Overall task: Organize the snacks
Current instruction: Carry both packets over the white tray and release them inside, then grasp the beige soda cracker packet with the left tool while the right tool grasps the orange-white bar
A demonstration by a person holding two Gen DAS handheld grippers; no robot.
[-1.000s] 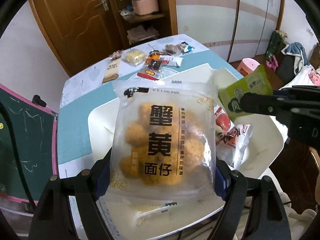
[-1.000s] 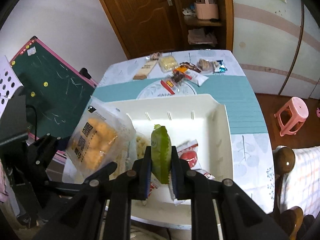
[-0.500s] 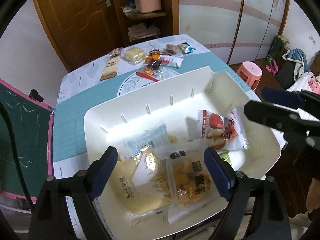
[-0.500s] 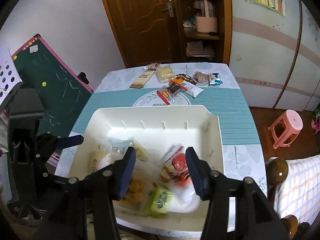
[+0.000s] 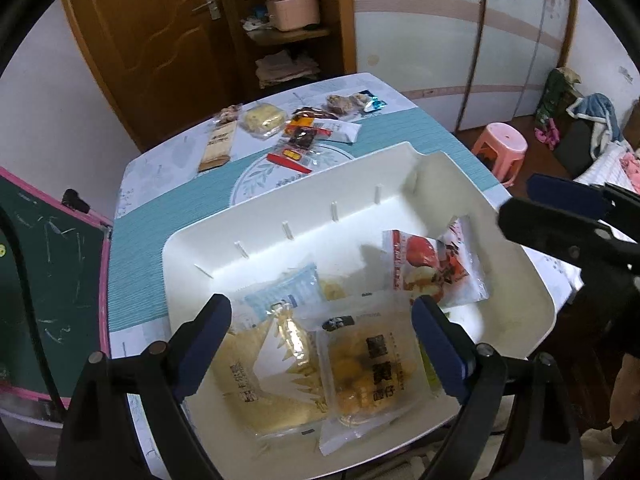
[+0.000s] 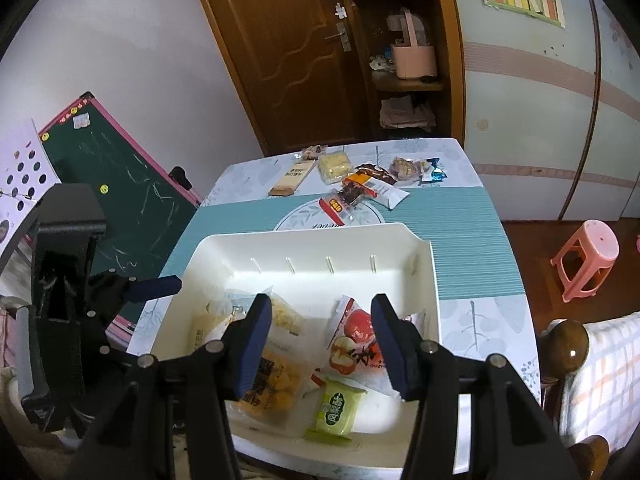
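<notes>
A white tray (image 6: 434,280) sits at the near edge of a table (image 6: 460,216) and holds about five snack packs. At its near edge a clear pack of orange balls (image 5: 372,372) lies flat, its long axis running from near to far edge, print reading sideways. Left of it lies a clear pack with a pale cake (image 5: 264,376), and a small blue-and-white pack (image 5: 288,292) lies behind that. A red-and-white pack (image 6: 356,344) lies by the tray's right wall, tilted. A small green pack (image 6: 336,412) lies at the near edge in front of it, long axis near to far.

The left gripper (image 5: 320,344) hangs over the tray's near left corner, jaws wide and just opened further, empty. The right gripper (image 6: 320,340) hangs over the near right part, jaws parted after just opening, pressing on nothing.

At the table's far edge about eight more packs (image 6: 352,188) lie loosely grouped. The table has a teal striped cloth with a pale floral border. Around it: a wooden door (image 6: 292,52), shelves (image 6: 400,80), a green chalkboard (image 6: 116,184) on the left, a pink stool (image 6: 588,256) on the right.
</notes>
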